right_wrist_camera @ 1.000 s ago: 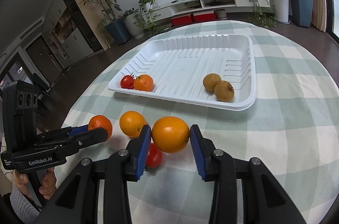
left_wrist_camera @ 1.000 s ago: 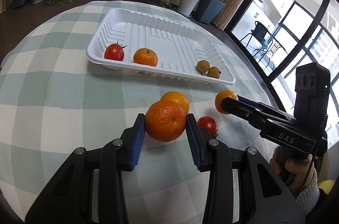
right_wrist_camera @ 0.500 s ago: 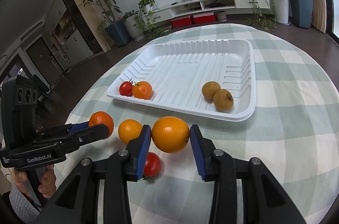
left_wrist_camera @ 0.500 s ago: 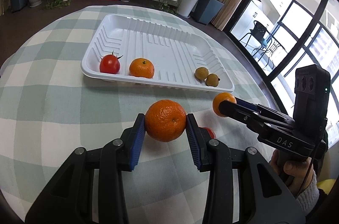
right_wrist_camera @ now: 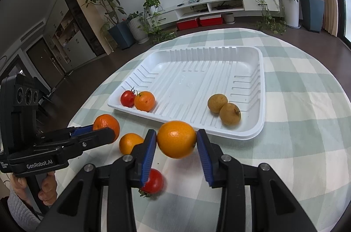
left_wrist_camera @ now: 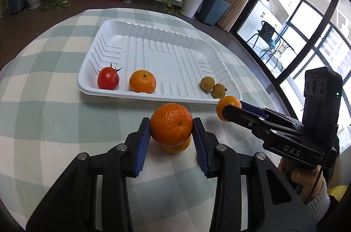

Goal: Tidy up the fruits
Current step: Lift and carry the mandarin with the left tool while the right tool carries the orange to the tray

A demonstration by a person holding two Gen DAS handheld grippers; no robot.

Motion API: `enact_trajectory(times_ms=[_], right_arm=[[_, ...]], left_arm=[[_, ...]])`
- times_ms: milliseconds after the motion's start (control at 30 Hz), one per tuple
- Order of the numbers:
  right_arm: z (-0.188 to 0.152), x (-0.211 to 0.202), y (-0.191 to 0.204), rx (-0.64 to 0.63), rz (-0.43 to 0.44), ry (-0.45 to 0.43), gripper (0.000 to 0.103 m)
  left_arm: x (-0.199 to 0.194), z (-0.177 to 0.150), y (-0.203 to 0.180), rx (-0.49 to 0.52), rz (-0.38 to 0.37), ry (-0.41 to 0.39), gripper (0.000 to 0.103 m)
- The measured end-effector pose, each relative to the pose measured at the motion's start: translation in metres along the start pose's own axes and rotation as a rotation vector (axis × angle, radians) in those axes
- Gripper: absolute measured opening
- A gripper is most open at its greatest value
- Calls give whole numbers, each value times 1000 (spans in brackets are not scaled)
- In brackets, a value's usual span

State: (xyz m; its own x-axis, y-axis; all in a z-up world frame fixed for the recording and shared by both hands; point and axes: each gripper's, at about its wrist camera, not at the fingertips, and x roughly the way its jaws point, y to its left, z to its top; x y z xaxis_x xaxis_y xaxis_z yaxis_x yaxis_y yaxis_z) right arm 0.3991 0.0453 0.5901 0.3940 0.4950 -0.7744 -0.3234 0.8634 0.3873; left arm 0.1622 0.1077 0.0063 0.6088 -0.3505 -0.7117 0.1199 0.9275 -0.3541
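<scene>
In the left wrist view, my left gripper (left_wrist_camera: 171, 124) is shut on a rough-skinned tangerine (left_wrist_camera: 171, 130), held above the checked cloth just short of the white tray (left_wrist_camera: 153, 43). A loose orange (left_wrist_camera: 176, 146) peeks out underneath it. My right gripper (right_wrist_camera: 176, 135) is shut on a smooth orange (right_wrist_camera: 176, 139), also lifted near the tray's (right_wrist_camera: 260, 87) front rim. Inside the tray lie a tomato (right_wrist_camera: 128, 98), a tangerine (right_wrist_camera: 144, 101) and two small brown fruits (right_wrist_camera: 217, 103). On the cloth rest a loose orange (right_wrist_camera: 129, 143) and a tomato (right_wrist_camera: 154, 183).
The round table carries a green-and-white checked cloth (left_wrist_camera: 43, 113), and its edge curves close on the left and right. A hand (left_wrist_camera: 305, 177) holds the right gripper's handle. Potted plants, a TV unit and large windows stand beyond the table.
My left gripper has carried its tangerine a little forward toward the tray and slightly up, so the loose orange now shows beneath it. The right gripper has hardly moved.
</scene>
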Motion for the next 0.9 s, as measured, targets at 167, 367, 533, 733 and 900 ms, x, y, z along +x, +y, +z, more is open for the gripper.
enact_trajectory(times_ms=[167, 367, 533, 733, 900], right_arm=[[9, 4, -3, -1, -3, -5, 41], [17, 9, -4, -7, -6, -6, 41], [26, 15, -6, -14, -9, -9, 41], [34, 20, -8, -21, -14, -15, 41], [36, 23, -9, -27, -19, -15, 41]], left_arm=[[5, 8, 0, 2, -1, 2, 36], [13, 21, -3, 18, 1, 1, 36], [21, 30, -6, 32, 5, 6, 36], [30, 42, -9, 39, 3, 9, 36], [36, 48, -12, 52, 5, 8, 36]])
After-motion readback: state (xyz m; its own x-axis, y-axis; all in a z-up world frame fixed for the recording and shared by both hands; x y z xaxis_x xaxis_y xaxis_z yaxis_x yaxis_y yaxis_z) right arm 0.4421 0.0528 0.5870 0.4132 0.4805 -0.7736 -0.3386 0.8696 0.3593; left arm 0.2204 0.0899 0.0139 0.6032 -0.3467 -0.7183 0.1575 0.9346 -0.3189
